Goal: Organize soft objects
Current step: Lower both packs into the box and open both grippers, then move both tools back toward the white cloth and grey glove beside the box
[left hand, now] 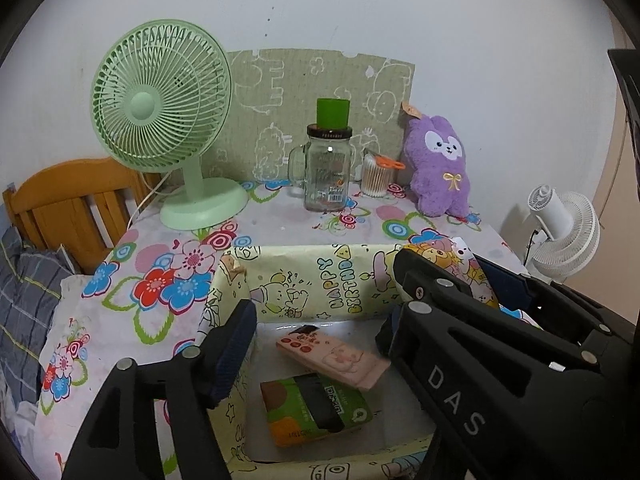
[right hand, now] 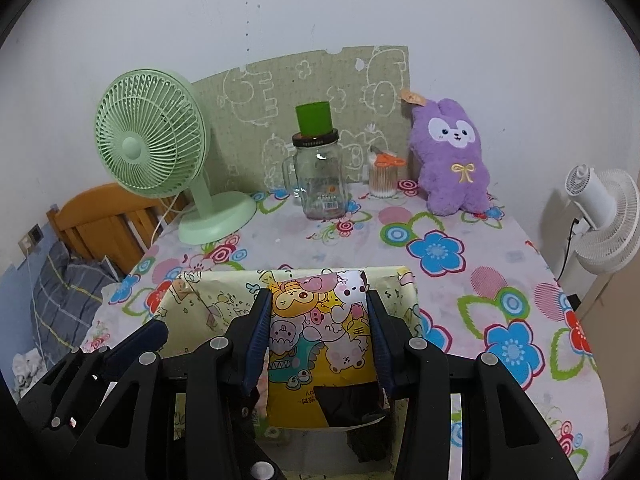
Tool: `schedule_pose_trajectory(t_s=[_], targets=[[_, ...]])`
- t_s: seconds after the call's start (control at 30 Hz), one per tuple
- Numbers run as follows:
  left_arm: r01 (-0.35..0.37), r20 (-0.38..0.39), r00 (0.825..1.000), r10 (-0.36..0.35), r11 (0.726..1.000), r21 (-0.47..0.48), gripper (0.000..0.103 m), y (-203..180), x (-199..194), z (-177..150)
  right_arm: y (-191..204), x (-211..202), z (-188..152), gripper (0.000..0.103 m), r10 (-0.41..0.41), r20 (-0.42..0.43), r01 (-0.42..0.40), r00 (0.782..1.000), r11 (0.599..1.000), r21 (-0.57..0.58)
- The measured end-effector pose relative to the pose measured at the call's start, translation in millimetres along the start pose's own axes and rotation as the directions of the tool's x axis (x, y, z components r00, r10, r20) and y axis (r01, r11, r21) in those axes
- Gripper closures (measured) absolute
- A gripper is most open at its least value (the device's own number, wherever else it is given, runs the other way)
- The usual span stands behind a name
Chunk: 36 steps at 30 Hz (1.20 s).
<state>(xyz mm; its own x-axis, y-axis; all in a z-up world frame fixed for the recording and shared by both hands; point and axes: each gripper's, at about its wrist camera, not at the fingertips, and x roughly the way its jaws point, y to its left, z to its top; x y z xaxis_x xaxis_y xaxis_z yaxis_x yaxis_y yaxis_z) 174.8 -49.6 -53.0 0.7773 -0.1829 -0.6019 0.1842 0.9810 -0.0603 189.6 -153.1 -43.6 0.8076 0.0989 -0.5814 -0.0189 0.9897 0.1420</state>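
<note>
Yellow cartoon-printed tissue pack (right hand: 320, 336) sits clamped between your right gripper (right hand: 318, 340) pads, held over the paper-lined box (left hand: 236, 304) at the near edge of the flowered tablecloth (right hand: 460, 280). Your left gripper (left hand: 316, 336) hangs spread wide above the same box, grasping nothing. Inside the box lie a pink tissue pack (left hand: 334, 356) and, just beside it, a green-and-orange pack (left hand: 316, 408). The purple plush (left hand: 438, 168) leans upright at the back wall, near the glass jar (left hand: 325, 172) and the green fan (left hand: 160, 96).
</note>
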Motion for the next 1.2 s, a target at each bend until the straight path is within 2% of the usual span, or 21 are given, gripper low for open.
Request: schedule_pose_trajectory(t_s=[0.07,0.33,0.4,0.47,0.57,0.87,1.2], targets=[[-0.005,-0.010,1.000,0.005,1.000,-0.001,0.022,1.3,2.9,-0.5,0.2,3.1,-0.5,0.055,0.006,-0.005,-0.006,1.000,1.000,-0.002],[-0.015,-0.062,0.998,0.016,1.000,0.007,0.021,3.3,15.1,-3.5,1.0,17.3,-1.9,0.052,0.028,-0.037,-0.029,0.999,0.999,-0.027],[-0.016,-0.060,0.998,0.016,1.000,0.006,0.021,4.1,15.2,-3.3,2.3,18.4,-2.4,0.044,0.040,-0.044,-0.041,0.998,0.998,-0.036],[-0.009,-0.059,0.998,0.009,1.000,-0.001,0.018,5.3,15.1,-2.7,3.2,15.9,-2.8,0.026,0.043,-0.032,-0.045,0.999,0.998,-0.043],[0.002,-0.054,0.999,-0.003,1.000,-0.011,0.014,7.2,13.9,-1.5,4.6,8.4,-2.0,0.015,0.039,0.001,-0.039,0.999,0.998,-0.056],[-0.003,-0.029,1.000,0.003,1.000,0.013,0.013,-1.0,-4.6,1.7,2.2,-9.3,1.4,0.012,0.041,0.011,-0.040,0.999,0.997,-0.061],[-0.003,0.013,1.000,0.003,1.000,0.025,0.008,-8.4,-33.5,2.5,4.8,-47.2,2.0,0.008,-0.019,0.067,0.025,0.998,0.996,-0.090]])
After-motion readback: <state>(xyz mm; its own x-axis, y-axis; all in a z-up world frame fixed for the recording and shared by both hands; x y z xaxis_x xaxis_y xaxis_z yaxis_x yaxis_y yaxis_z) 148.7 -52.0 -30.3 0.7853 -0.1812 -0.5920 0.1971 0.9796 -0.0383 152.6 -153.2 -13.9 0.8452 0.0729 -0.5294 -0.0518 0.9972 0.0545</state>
